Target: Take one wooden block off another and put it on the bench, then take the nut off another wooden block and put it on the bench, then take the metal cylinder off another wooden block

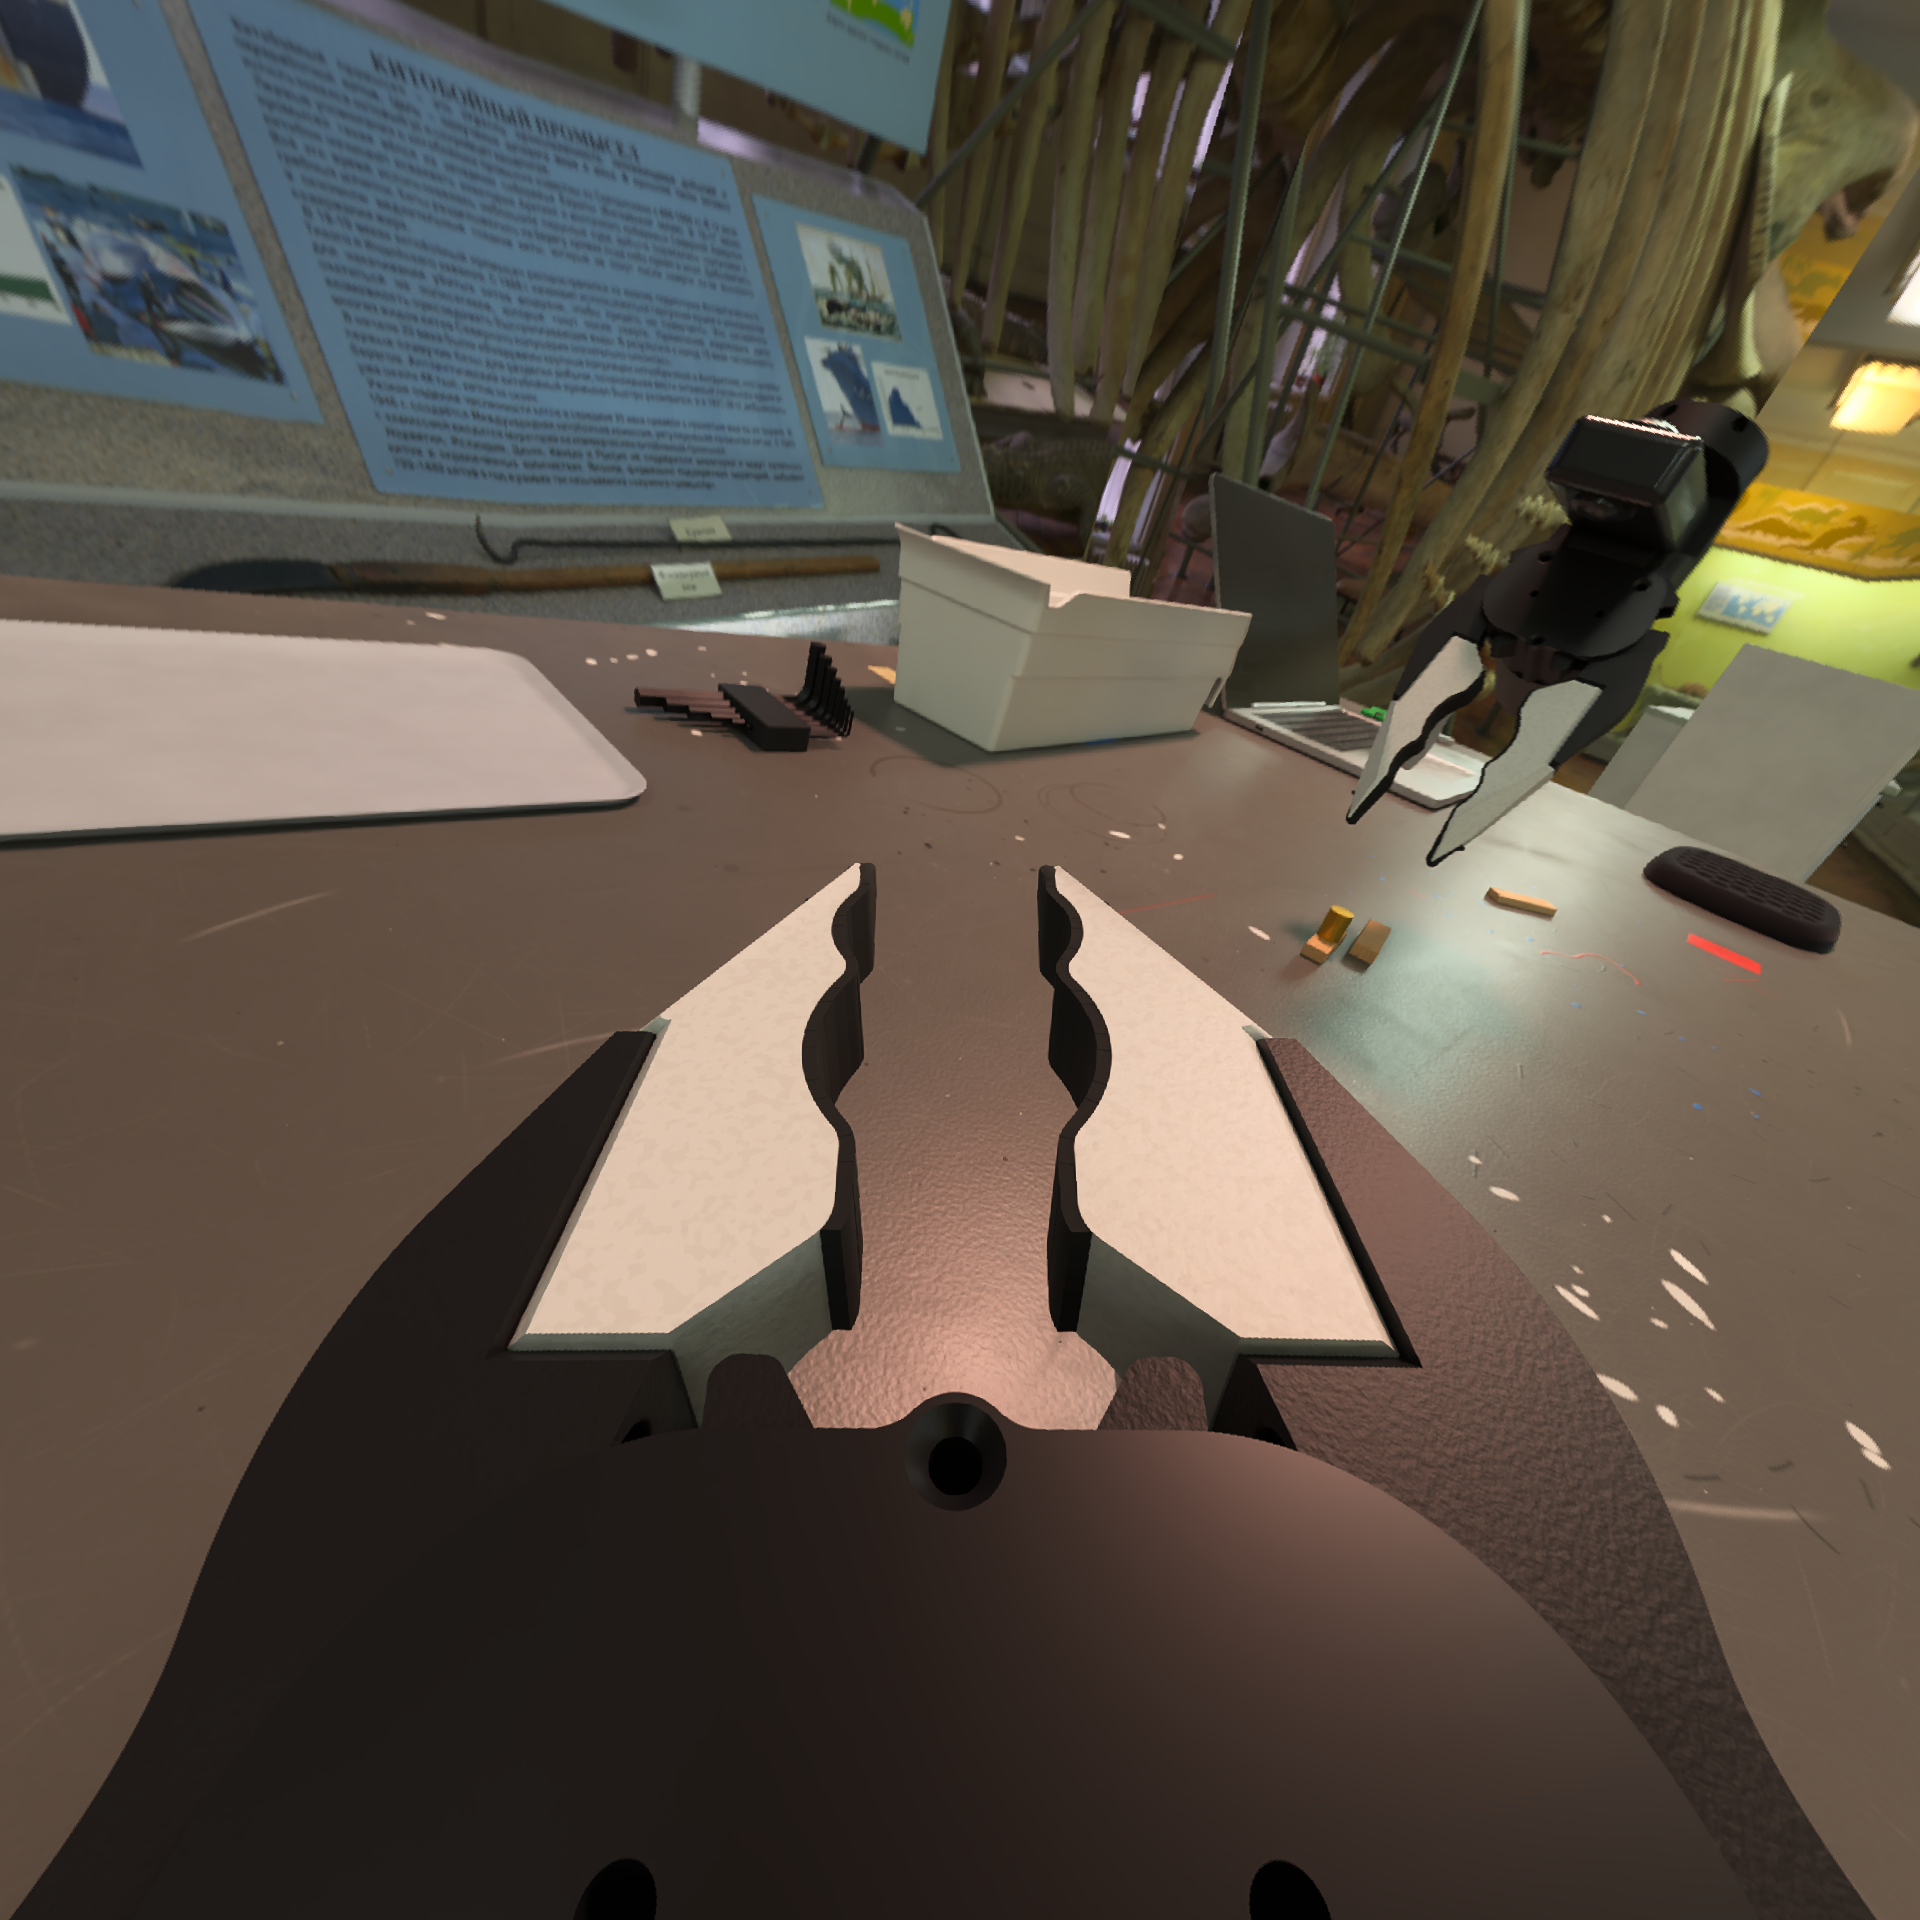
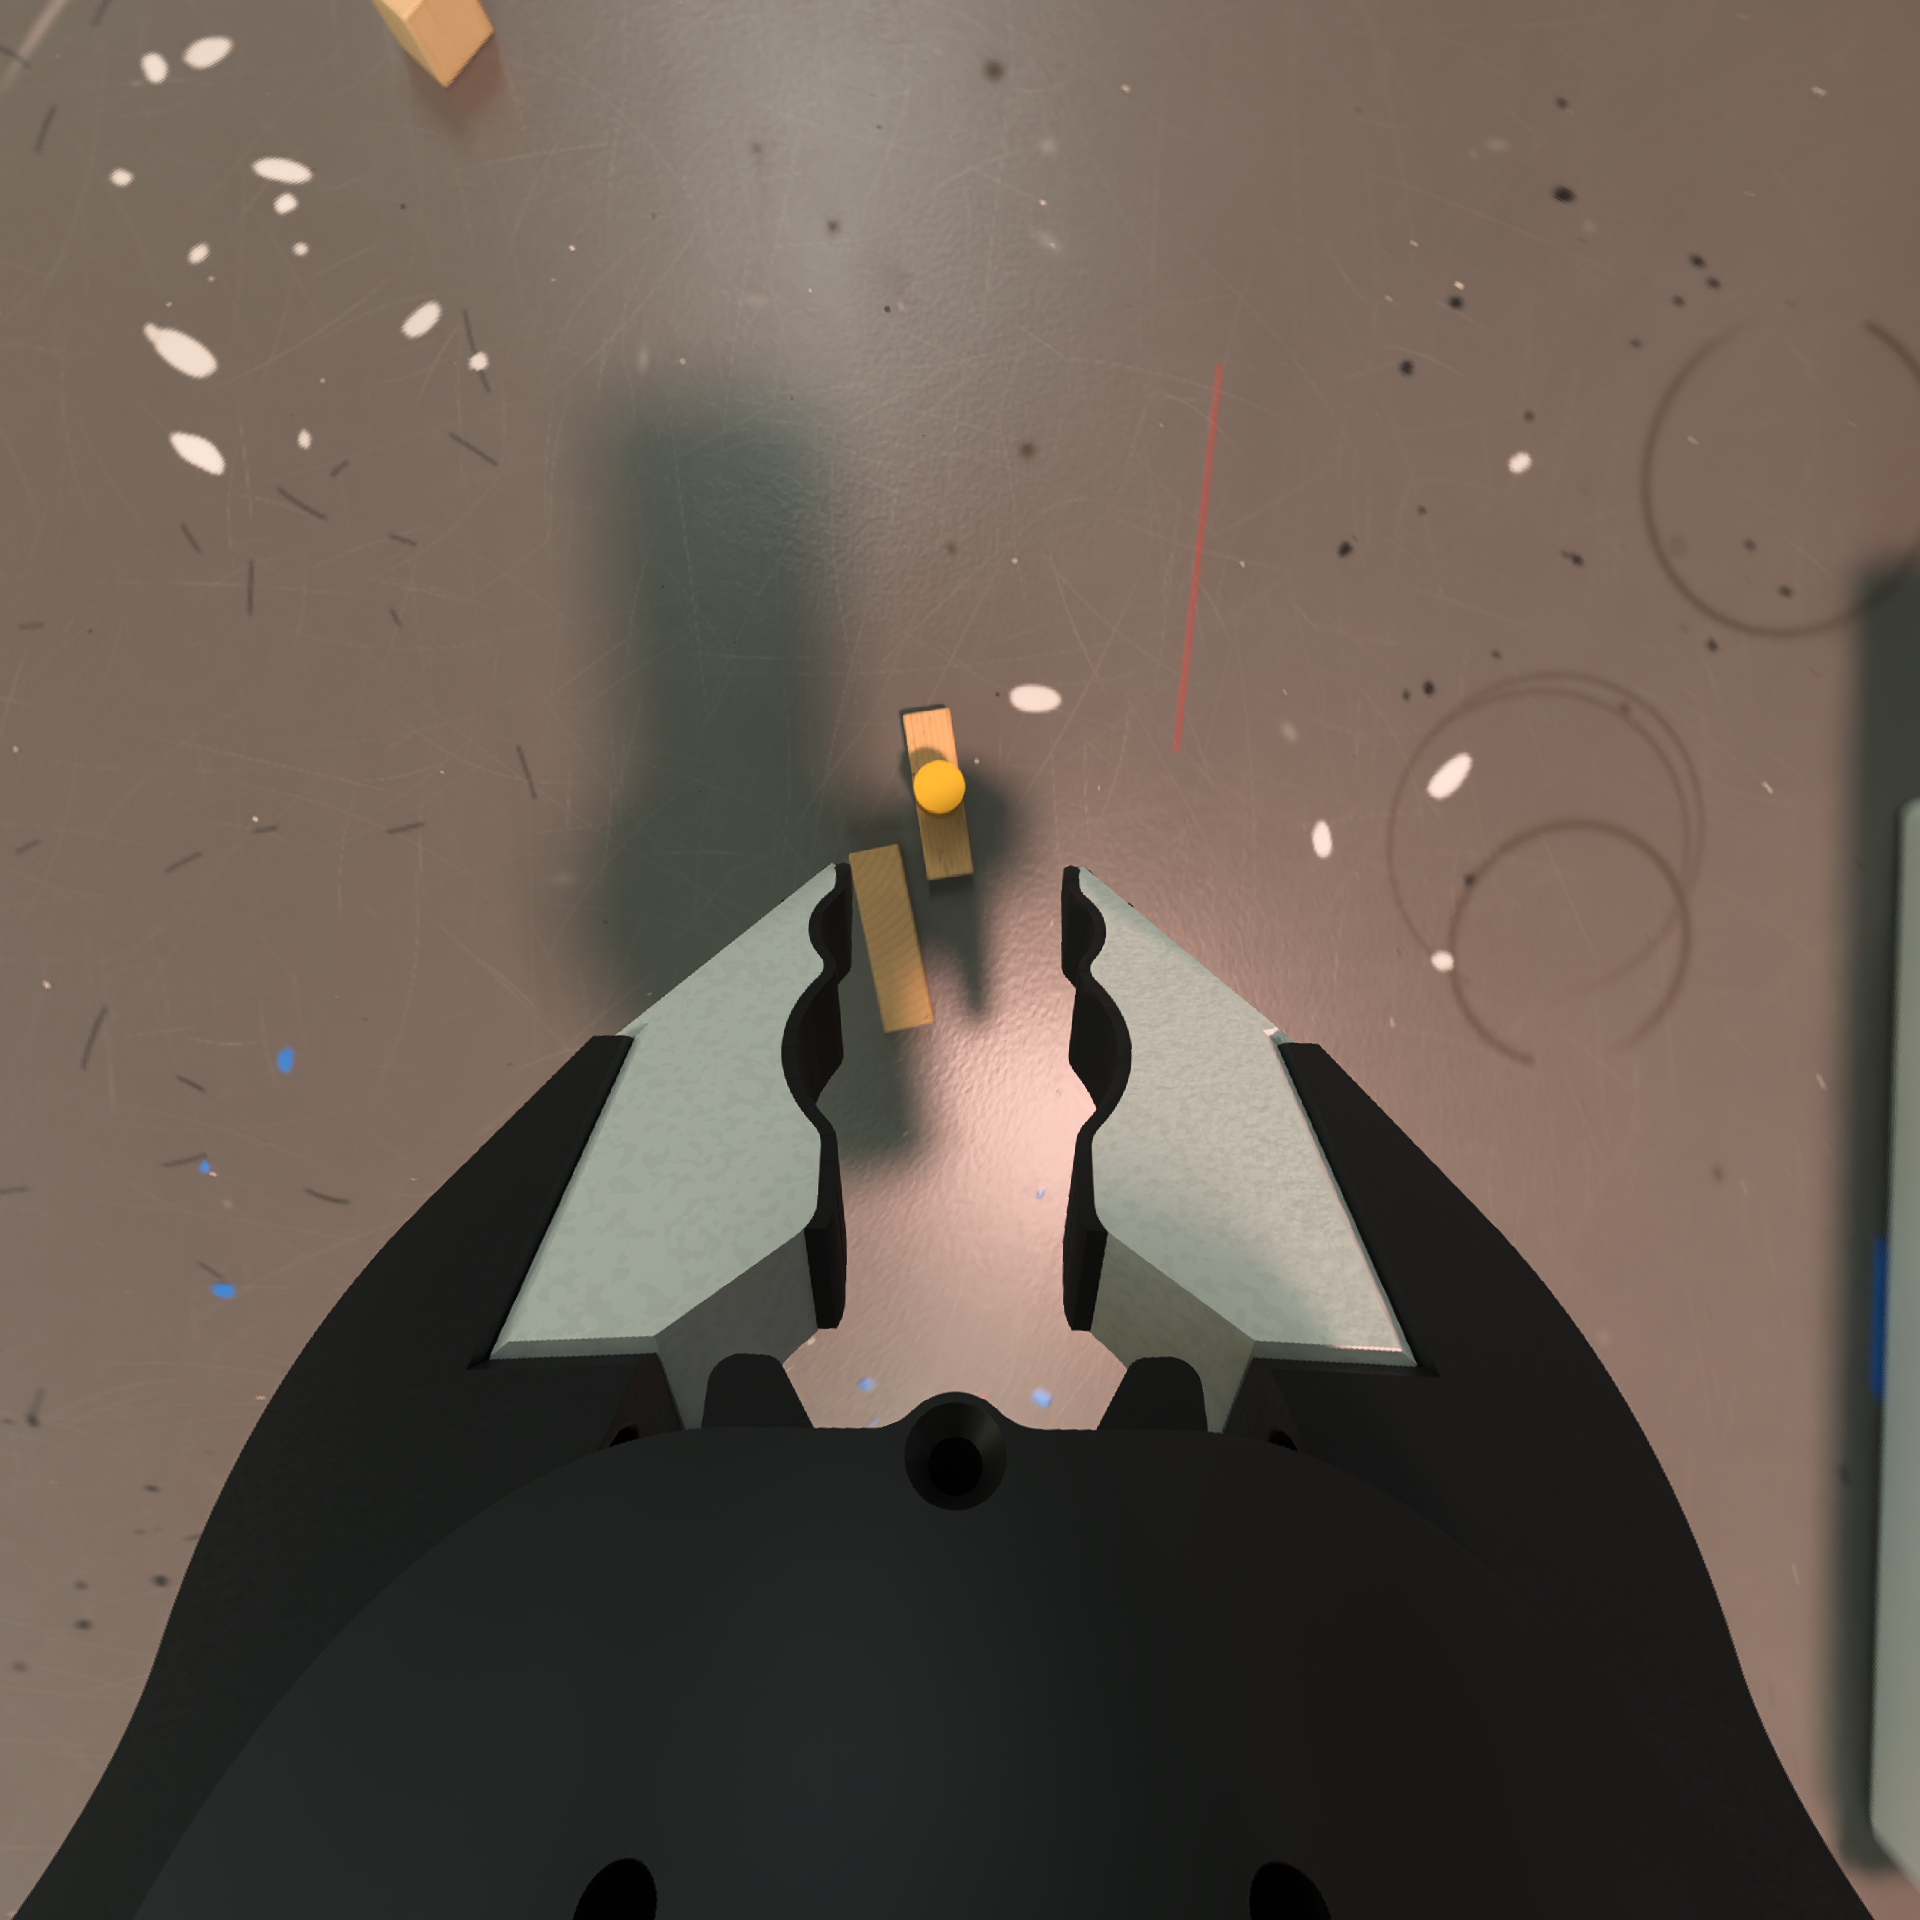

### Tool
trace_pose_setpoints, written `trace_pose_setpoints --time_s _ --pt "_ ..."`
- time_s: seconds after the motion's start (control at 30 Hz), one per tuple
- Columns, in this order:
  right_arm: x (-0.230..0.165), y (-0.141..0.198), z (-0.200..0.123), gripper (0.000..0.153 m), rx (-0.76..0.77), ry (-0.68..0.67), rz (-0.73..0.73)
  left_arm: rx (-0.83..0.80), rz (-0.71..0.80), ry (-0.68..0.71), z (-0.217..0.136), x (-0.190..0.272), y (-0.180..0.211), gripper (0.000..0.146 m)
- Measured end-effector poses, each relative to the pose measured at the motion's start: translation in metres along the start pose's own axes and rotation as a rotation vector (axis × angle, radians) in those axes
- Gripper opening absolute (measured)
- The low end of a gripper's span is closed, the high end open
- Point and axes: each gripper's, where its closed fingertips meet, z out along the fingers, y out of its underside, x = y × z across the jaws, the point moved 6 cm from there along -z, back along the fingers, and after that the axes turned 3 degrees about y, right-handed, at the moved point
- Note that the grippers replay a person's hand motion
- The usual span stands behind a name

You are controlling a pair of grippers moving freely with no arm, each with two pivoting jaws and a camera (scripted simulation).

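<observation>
Right gripper (image 2: 956,873), jaws apart and empty, is hovering above the yellow cylinder (image 2: 938,785) standing on its wooden block (image 2: 940,831); final step likely, needing a centred descent before closing.

The left gripper (image 1: 956,868) has a broad matte black body that reads brownish in this light, with a round recessed hole at its centre and two dark oval holes near the lower edge. Its two fingers (image 1: 727,1122) are pale, speckled wedges tapering to points, each lined inside with a wavy black pad. The right gripper (image 2: 956,871) is built alike; a black boxy block tops it.
</observation>
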Motion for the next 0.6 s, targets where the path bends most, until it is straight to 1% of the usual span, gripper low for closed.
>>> trace_pose_setpoints --time_s 0.17,0.3,0.47,0.6 --pt "0.016 0.004 0.026 0.036 0.095 -0.138 -0.018 -0.058 -0.036 -0.014 0.006 -0.005 0.004 0.031" --pt "0.016 0.005 0.043 0.032 0.105 -0.223 -0.040 -0.075 -0.054 -0.027 0.008 -0.007 0.005 0.031" --pt "0.011 0.005 0.054 0.027 0.085 -0.244 -0.066 -0.082 -0.058 -0.031 0.009 -0.008 0.006 0.031" --pt "0.007 0.005 0.056 0.025 0.072 -0.214 -0.078 -0.079 -0.061 -0.026 0.008 -0.008 0.005 0.031"
